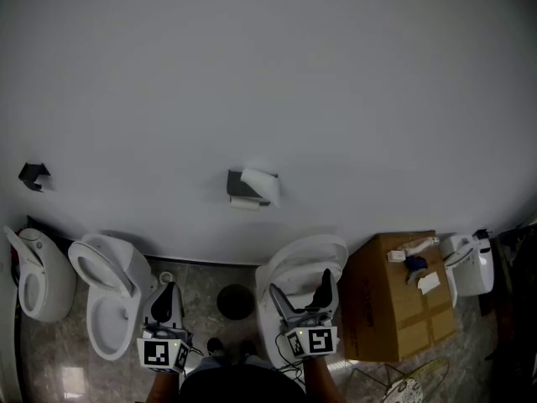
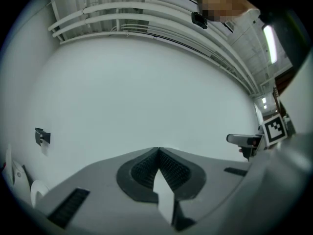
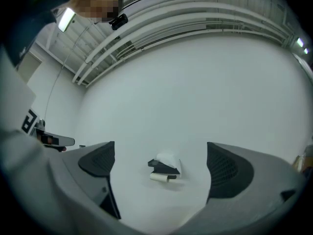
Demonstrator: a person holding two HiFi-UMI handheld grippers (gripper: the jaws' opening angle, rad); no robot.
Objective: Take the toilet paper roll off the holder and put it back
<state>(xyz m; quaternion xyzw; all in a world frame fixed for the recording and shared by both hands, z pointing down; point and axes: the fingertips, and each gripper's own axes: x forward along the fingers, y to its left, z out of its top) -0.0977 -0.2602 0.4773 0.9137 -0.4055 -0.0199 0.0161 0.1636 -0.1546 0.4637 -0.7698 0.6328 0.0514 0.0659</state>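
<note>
— Where's the toilet paper roll [image 1: 258, 184]?

— On its dark holder [image 1: 237, 185] on the white wall [image 1: 268, 74], almost dead centre in the head view. Neither tool touches it; both are well apart from it.

— The left gripper [image 2: 158, 151]?

— Low at 7 o'clock in the head view. Its jaws are pressed together at the tips, with nothing between them, and it faces bare wall.

— And the right gripper [image 3: 160, 147]?

— Between 5 and 6 o'clock, over a white toilet [image 1: 306, 263]. Its jaws are spread wide and empty. In its own view the roll and holder show far off in the gap between them.

— What else is around?

— A cardboard box [image 1: 398, 305] at 4 o'clock, just beside that toilet. Two more toilets [image 1: 109, 300] stand at 8 o'clock. A second small dark fitting [image 1: 33, 175] is on the wall at 9 o'clock.
</note>
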